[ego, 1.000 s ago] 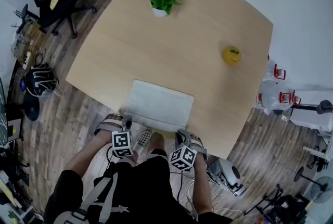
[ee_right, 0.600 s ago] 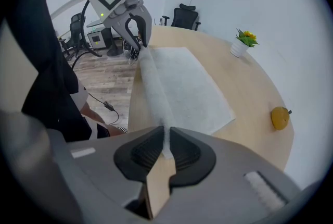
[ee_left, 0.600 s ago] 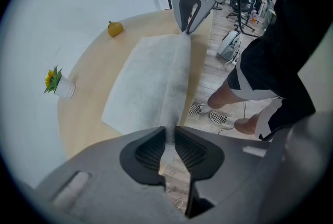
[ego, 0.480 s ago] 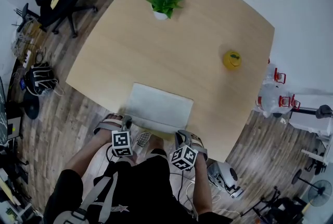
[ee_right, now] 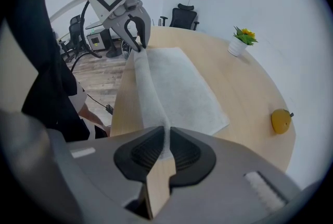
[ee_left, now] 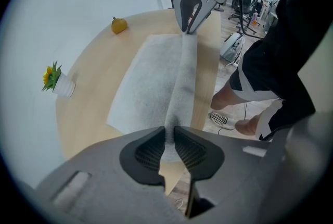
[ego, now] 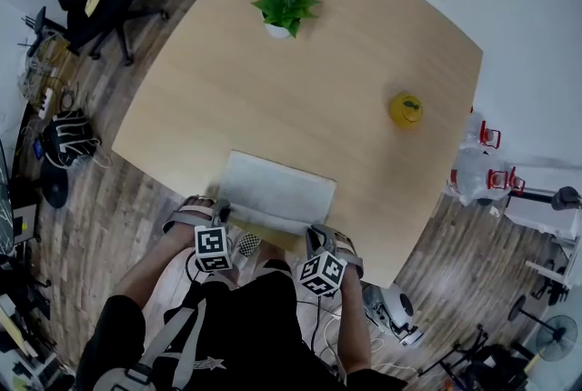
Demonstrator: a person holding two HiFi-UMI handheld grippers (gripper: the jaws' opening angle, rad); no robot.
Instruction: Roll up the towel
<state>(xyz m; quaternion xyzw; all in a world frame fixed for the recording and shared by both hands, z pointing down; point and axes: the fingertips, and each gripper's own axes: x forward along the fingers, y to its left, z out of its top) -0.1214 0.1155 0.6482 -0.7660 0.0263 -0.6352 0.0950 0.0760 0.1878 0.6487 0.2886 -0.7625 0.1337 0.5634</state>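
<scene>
At the table's [ego: 346, 62] near edge, the towel [ego: 277, 187] lies flat apart from its near hem, which is raised into a ridge. The left gripper [ee_left: 169, 137] is clamped on one end of that ridge and the right gripper [ee_right: 166, 139] on the other. To roll well, both hands should probably carry the hem over toward the far side together, level and at one pace, so the roll starts tight and straight. Counted: one towel, two grippers, one table, one potted plant [ego: 284, 5], one yellow fruit [ego: 406, 107].
</scene>
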